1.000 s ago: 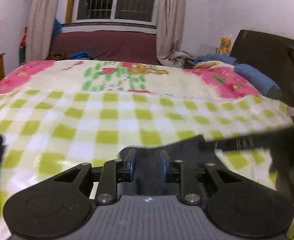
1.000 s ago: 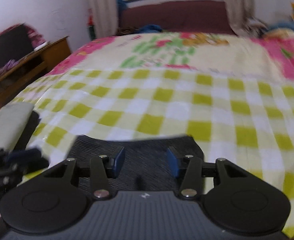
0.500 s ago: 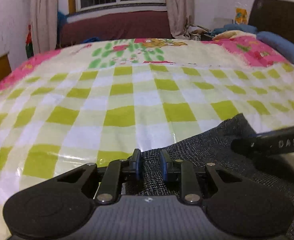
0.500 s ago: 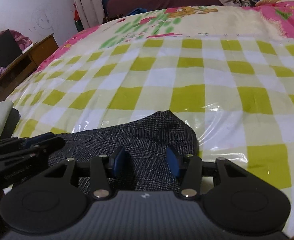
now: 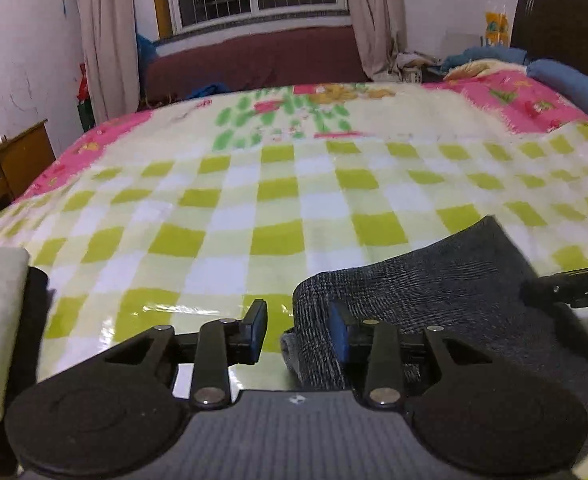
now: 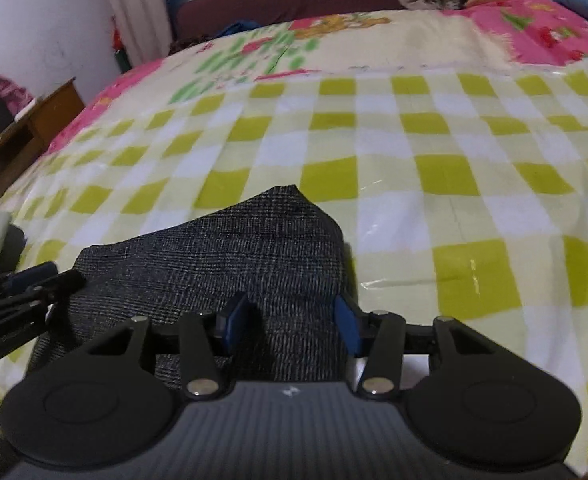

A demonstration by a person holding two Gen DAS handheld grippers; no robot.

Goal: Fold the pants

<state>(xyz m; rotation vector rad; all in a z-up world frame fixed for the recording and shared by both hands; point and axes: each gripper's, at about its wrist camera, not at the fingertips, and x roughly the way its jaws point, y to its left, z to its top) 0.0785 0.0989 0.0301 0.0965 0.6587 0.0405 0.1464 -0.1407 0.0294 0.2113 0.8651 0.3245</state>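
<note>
- Left wrist view: left gripper (image 5: 298, 330) is open, empty.
- Right gripper (image 6: 290, 326) is open over pants (image 6: 230, 256).
- Pants lie bunched on checkered sheet (image 6: 434, 184); judged partly folded.

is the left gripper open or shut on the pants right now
Open. The left gripper has a wide gap between its fingers, with checked cloth visible through it; the dark pants edge lies by its right finger, unclamped.
</note>
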